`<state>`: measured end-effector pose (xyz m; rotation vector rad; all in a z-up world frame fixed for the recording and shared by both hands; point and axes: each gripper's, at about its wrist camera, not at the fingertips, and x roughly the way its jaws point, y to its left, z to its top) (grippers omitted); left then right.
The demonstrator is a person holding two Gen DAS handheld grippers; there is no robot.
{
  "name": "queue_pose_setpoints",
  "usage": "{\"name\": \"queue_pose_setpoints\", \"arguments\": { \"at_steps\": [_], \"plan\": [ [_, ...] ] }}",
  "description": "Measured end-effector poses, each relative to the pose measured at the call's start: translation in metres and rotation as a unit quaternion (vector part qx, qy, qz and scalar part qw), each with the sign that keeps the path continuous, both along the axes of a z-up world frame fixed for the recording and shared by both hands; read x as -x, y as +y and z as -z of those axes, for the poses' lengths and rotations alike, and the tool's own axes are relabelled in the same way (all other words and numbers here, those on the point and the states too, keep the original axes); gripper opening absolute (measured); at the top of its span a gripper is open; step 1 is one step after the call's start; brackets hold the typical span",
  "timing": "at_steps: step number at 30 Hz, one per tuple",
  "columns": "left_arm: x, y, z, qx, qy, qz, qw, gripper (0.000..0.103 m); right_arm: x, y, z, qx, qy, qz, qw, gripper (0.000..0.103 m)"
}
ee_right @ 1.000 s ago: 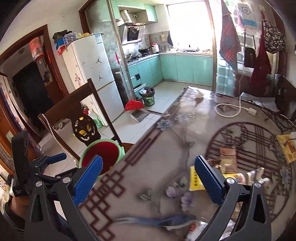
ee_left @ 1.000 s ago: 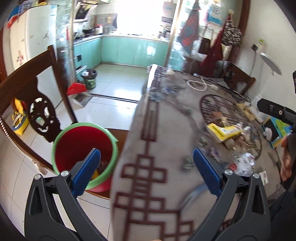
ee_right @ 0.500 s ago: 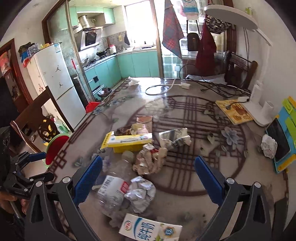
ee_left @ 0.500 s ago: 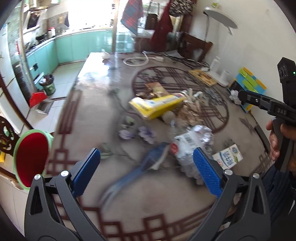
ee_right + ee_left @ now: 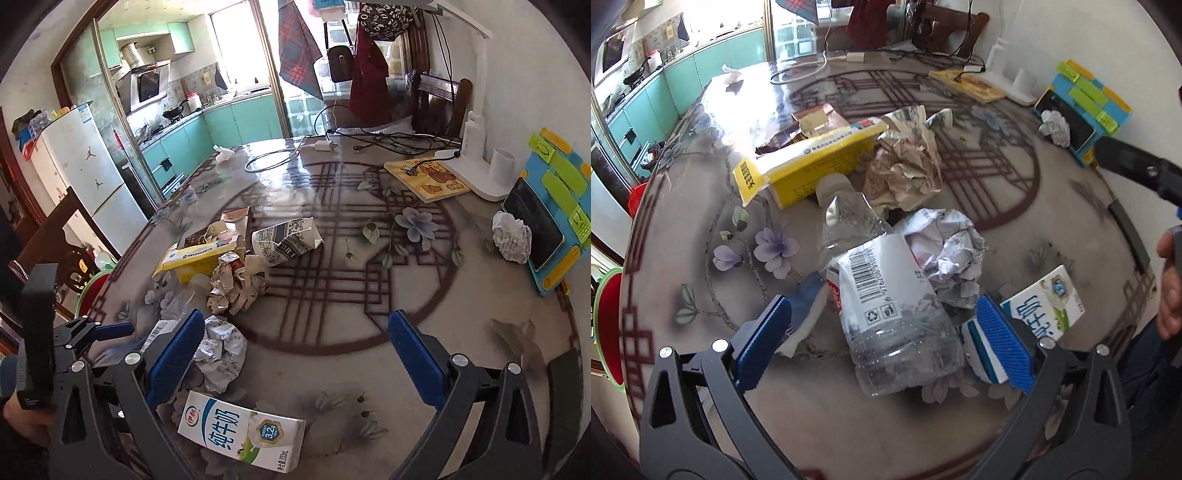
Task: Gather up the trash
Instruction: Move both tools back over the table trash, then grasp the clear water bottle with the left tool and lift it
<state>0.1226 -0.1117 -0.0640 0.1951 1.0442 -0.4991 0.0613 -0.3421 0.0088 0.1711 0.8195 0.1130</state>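
Stage: early; judging by the pile left, nearly all the trash is not yet collected.
Left hand-held gripper [image 5: 882, 332]: jaws apart, straddling the base of a crushed plastic bottle [image 5: 886, 295] at lower centre of the left view; pads not yet pressing it, so nothing is held.
Right hand-held gripper [image 5: 295, 350]: jaws apart and empty, hovering over a bare patch of the surface [image 5: 351, 295].
Bin: a red bucket with a green rim [image 5: 607, 325] shows at the far left edge of the left view, beside the surface and below its edge; its contents cannot be seen.
Left to collect: milk carton [image 5: 242, 430] at bottom centre of the right view; white paper ball [image 5: 947, 254] touching the bottle; brown crumpled paper [image 5: 908, 166]; yellow box [image 5: 809, 160]; flattened patterned carton [image 5: 286, 240]; another paper ball [image 5: 511, 236] at right, beside a phone stand [image 5: 554, 206].
Likely first pick: the bottle.
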Motion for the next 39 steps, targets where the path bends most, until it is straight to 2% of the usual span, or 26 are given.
{"name": "queue_pose_setpoints", "arguments": {
  "at_steps": [13,14,20,24,28,39],
  "plan": [
    [-0.019,-0.007,0.020,-0.043,0.018,-0.011,0.9988,0.097,0.002,-0.007,0.001,-0.017,0.003,-0.004,1.000,0.096],
    [-0.019,-0.006,0.021,-0.045,0.020,-0.011,0.9987,0.093,0.002,-0.006,0.002,-0.017,0.004,-0.006,1.000,0.096],
    [-0.025,0.002,0.030,-0.047,0.040,-0.017,0.9980,0.057,0.000,0.004,0.008,-0.011,0.013,-0.018,1.000,0.097],
    [-0.026,0.008,0.029,-0.041,0.039,-0.016,0.9983,0.056,-0.003,0.016,0.013,-0.001,0.022,-0.031,0.999,0.096],
    [-0.022,0.020,0.016,-0.033,0.021,-0.021,0.9990,0.056,-0.006,0.031,0.017,0.005,0.026,-0.047,0.999,0.096],
    [-0.006,0.085,-0.023,-0.005,-0.027,-0.069,0.9972,0.055,-0.024,0.083,0.048,0.045,0.059,-0.086,0.993,0.096]
  ]
}}
